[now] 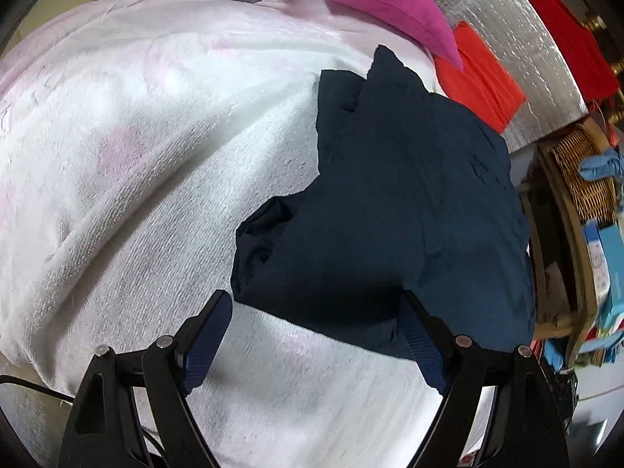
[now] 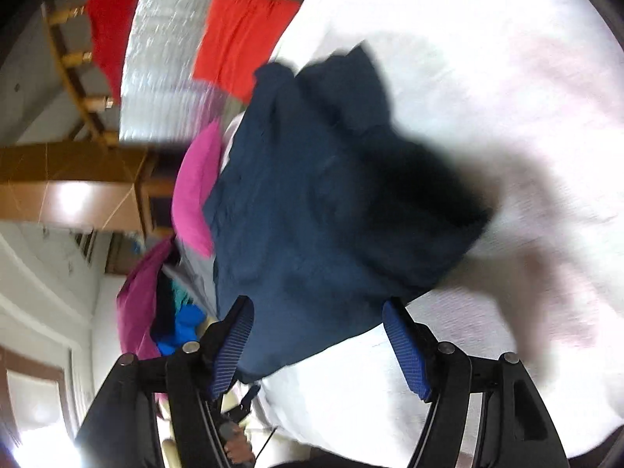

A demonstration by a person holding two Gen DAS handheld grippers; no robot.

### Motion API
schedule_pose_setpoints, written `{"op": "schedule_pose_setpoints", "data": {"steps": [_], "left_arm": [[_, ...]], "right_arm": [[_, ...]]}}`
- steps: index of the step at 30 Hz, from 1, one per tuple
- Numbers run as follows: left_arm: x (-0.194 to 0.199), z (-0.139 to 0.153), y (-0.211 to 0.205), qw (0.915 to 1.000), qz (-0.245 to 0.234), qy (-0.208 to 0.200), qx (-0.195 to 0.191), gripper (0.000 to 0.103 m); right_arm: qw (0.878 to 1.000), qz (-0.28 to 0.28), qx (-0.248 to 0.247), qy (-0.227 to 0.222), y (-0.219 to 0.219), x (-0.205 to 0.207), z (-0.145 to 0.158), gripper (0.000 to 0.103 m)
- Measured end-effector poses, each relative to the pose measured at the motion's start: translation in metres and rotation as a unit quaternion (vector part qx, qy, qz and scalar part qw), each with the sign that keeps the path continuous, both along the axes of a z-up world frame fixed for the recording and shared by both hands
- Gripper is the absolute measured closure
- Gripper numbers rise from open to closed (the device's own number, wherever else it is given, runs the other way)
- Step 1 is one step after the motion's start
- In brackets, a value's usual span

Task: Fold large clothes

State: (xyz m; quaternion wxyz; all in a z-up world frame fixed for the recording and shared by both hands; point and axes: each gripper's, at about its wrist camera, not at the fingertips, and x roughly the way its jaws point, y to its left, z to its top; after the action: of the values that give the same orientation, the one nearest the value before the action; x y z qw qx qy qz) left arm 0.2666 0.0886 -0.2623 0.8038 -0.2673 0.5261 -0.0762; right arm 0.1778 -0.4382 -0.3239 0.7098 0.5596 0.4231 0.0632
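A folded navy garment (image 1: pixel 397 210) lies on a white fleecy blanket (image 1: pixel 148 163). My left gripper (image 1: pixel 314 331) is open, its blue-padded fingers (image 1: pixel 206 339) spread just in front of the garment's near edge, holding nothing. In the right wrist view the same navy garment (image 2: pixel 331 210) lies on the white blanket (image 2: pixel 487 78); the view is blurred. My right gripper (image 2: pixel 318 343) is open, its fingers on either side of the garment's near edge, not closed on it.
A magenta cloth (image 1: pixel 382 0) and an orange-red cloth (image 1: pixel 479 74) lie beyond the navy garment on a silver quilted mat (image 1: pixel 518 39). A wicker basket (image 1: pixel 581 179) and shelves with boxes stand at the right. More clothes (image 2: pixel 156 304) are piled beside the bed edge.
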Motion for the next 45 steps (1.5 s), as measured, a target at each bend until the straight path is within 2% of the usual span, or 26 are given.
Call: {"op": "schedule_pose_setpoints", "data": {"steps": [2, 7, 10, 15, 18, 19, 21, 22, 24, 25, 26, 28, 32, 36, 40, 42, 45], "left_arm": [[0.002, 0.0, 0.0, 1.0, 0.005, -0.002, -0.003, 0.017], [0.009, -0.002, -0.007, 0.9999, 0.015, 0.002, -0.005, 0.017], [0.013, -0.002, -0.01, 0.9997, 0.024, -0.004, 0.004, 0.013], [0.02, 0.0, -0.022, 0.9989, 0.019, -0.024, 0.034, 0.012], [0.022, 0.001, -0.023, 0.9985, 0.017, -0.033, 0.039, 0.012], [0.022, 0.002, -0.023, 0.9983, 0.015, -0.039, 0.042, 0.012], [0.023, 0.004, -0.024, 0.9975, 0.01, -0.05, 0.048, 0.017], [0.023, 0.005, -0.025, 0.9971, 0.006, -0.056, 0.052, 0.02], [0.023, 0.009, -0.028, 0.9961, 0.0, -0.067, 0.056, 0.03], [0.024, 0.011, -0.03, 0.9954, -0.005, -0.075, 0.059, 0.038], [0.025, 0.015, -0.033, 0.9942, -0.006, -0.084, 0.067, 0.049], [0.028, 0.022, -0.037, 0.991, -0.005, -0.1, 0.088, 0.057], [0.034, 0.014, -0.033, 0.9939, 0.003, -0.084, 0.071, 0.056], [0.034, 0.011, -0.036, 0.9934, 0.0, -0.079, 0.083, 0.05], [0.028, 0.005, -0.026, 0.9961, 0.018, -0.052, 0.069, 0.029], [0.021, 0.001, -0.019, 0.9978, 0.024, -0.037, 0.05, 0.026], [0.012, -0.009, -0.011, 0.9996, 0.022, 0.002, -0.016, 0.023]], "right_arm": [[1.0, -0.028, -0.008, 0.001, -0.011, -0.008, 0.003, 0.031], [0.998, -0.053, -0.025, 0.038, -0.022, -0.01, -0.004, 0.03], [0.997, -0.059, -0.027, 0.029, -0.022, -0.005, -0.008, 0.03], [0.992, -0.056, -0.114, 0.016, -0.003, 0.014, 0.002, 0.029], [0.989, -0.054, -0.138, 0.007, -0.002, 0.013, 0.007, 0.029], [0.986, -0.049, -0.159, 0.004, 0.002, 0.016, 0.011, 0.029], [0.981, -0.038, -0.192, 0.007, 0.007, 0.018, 0.016, 0.039], [0.974, -0.033, -0.222, 0.007, 0.011, 0.02, 0.02, 0.051], [0.967, -0.027, -0.252, 0.003, 0.012, 0.021, 0.024, 0.059], [0.962, -0.026, -0.271, -0.004, 0.015, 0.021, 0.028, 0.065], [0.958, -0.025, -0.284, -0.009, 0.016, 0.021, 0.032, 0.068], [0.95, -0.027, -0.312, -0.022, 0.021, 0.022, 0.04, 0.069], [0.95, -0.032, -0.309, -0.02, 0.021, 0.029, 0.039, 0.069], [0.955, -0.017, -0.298, -0.006, 0.022, 0.028, 0.028, 0.069], [0.966, -0.018, -0.257, -0.002, 0.015, 0.022, 0.024, 0.065], [0.972, -0.018, -0.234, 0.001, 0.011, 0.018, 0.021, 0.063], [0.977, -0.017, -0.211, 0.0, 0.006, 0.014, 0.017, 0.06]]}}
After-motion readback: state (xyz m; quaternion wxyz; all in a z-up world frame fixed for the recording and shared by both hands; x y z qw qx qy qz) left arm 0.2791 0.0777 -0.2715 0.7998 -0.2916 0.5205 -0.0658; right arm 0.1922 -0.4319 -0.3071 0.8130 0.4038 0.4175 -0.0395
